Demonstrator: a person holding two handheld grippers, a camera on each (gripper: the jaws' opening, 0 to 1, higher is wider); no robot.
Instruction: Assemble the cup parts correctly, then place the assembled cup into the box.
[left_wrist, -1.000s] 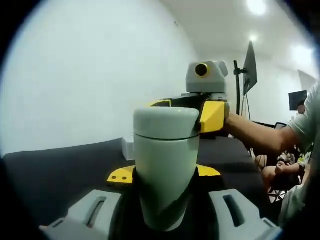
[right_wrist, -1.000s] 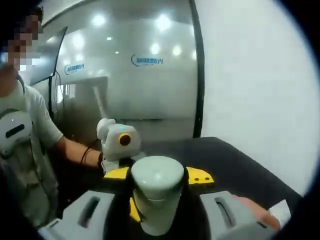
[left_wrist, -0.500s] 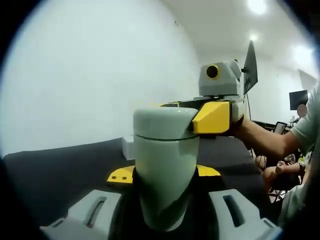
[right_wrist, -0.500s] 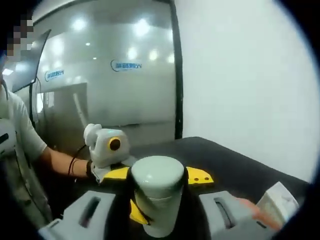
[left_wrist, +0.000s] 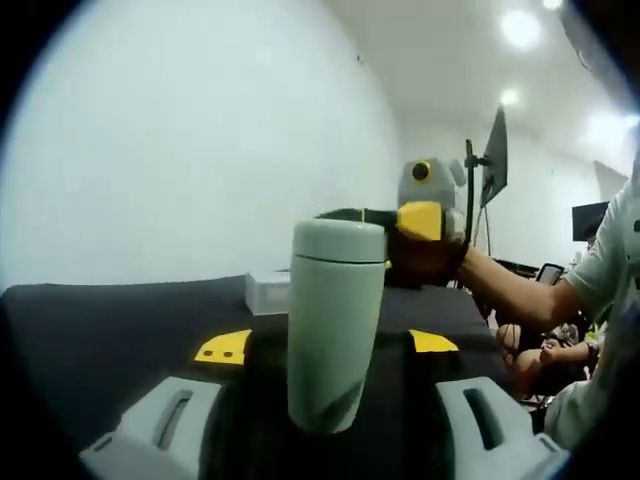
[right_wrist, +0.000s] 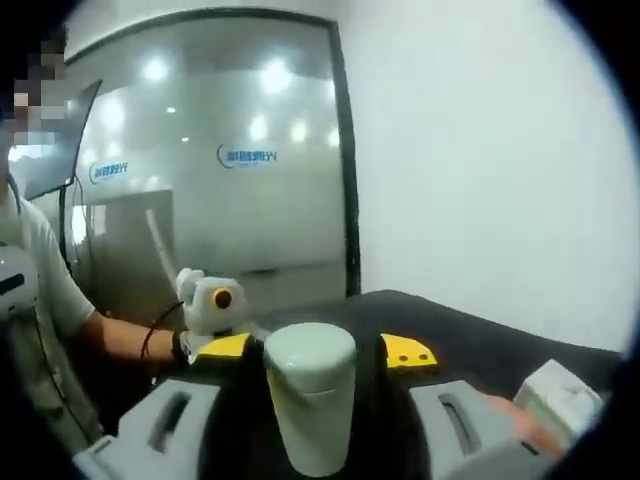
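Observation:
A pale green cup (left_wrist: 335, 320) with its lid on stands upright over the black table (left_wrist: 110, 330). It sits between the jaws of my left gripper (left_wrist: 327, 345), which are spread with dark gaps on both sides of it. The right gripper view looks slightly down on the lidded cup (right_wrist: 308, 400) from the other side. There my right gripper (right_wrist: 315, 350) has its jaws either side of the lid and apart from it. In the left gripper view a hand (left_wrist: 425, 262) holds the right gripper (left_wrist: 380, 215) behind the cup's top. The cup's base is hidden low between the jaws.
A small white box (left_wrist: 268, 293) lies on the table behind the cup; it is at the far right (right_wrist: 560, 395) in the right gripper view. A monitor on a stand (left_wrist: 495, 140) and a person (left_wrist: 600, 290) are off the table's right side. A glass wall (right_wrist: 200, 170) is behind.
The cup looks smaller in both views, so both grippers have drawn back from it. My left jaws have spread wider. The right gripper no longer touches the lid.

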